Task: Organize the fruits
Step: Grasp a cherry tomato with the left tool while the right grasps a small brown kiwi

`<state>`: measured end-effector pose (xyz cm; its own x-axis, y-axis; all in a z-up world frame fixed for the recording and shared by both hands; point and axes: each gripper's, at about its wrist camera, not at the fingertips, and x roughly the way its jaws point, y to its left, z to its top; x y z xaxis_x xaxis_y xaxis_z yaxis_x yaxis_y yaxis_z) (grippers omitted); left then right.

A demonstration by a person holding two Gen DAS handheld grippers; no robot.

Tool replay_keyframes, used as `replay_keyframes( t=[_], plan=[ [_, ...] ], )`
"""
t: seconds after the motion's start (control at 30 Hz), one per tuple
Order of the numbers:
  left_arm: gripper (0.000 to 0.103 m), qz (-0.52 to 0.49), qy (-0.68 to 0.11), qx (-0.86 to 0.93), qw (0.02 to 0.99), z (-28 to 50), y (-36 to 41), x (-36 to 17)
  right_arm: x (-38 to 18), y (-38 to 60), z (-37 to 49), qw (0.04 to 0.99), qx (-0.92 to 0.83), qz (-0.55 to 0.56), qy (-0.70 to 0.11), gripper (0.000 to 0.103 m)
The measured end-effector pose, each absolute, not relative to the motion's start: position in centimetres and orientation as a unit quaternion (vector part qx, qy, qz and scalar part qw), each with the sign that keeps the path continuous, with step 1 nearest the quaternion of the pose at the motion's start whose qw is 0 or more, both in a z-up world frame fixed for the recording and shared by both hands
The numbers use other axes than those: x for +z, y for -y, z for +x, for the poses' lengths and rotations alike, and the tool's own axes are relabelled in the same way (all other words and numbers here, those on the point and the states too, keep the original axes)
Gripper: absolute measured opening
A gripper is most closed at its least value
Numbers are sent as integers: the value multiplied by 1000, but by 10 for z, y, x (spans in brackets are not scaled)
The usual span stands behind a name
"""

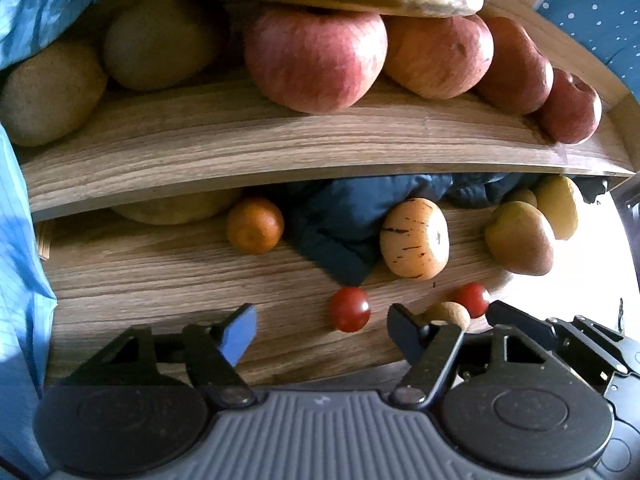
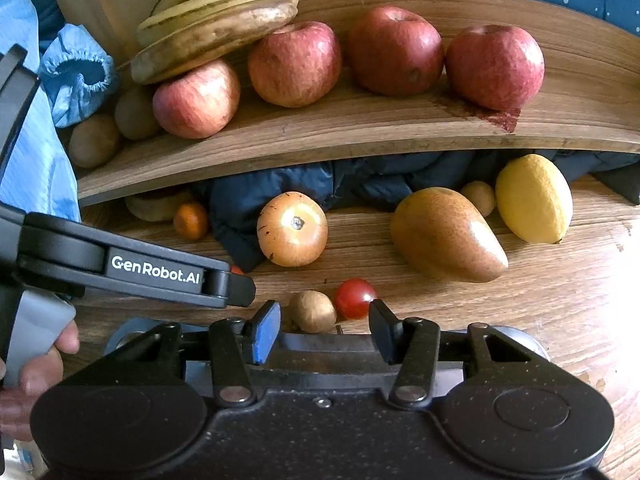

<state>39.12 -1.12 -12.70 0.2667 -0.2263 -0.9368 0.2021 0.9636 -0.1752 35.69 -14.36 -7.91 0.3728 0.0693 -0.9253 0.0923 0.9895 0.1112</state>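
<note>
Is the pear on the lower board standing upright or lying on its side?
On its side: the pear rests lengthwise on the lower board.

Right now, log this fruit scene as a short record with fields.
upper shelf: bananas resting on four red apples, brown round fruits at the left end
lower board: orange, pear, lemon, two cherry tomatoes
cloth: dark blue, bunched under the shelf
left hand-held gripper: open, one tomato just ahead
right hand-held gripper: open, small brown fruit between the fingers
</note>
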Motion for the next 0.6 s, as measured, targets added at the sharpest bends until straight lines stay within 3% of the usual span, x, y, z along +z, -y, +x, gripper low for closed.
replay_keyframes(
  t=[0.47,0.6],
  plan=[
    [39,-22,-584,-146,798,388,12,-123,-79,137,360,821,10,65,-567,49],
    [35,-24,-584,-147,798,387,11,-122,-82,134,363,819,17,65,-569,45]
  ],
)
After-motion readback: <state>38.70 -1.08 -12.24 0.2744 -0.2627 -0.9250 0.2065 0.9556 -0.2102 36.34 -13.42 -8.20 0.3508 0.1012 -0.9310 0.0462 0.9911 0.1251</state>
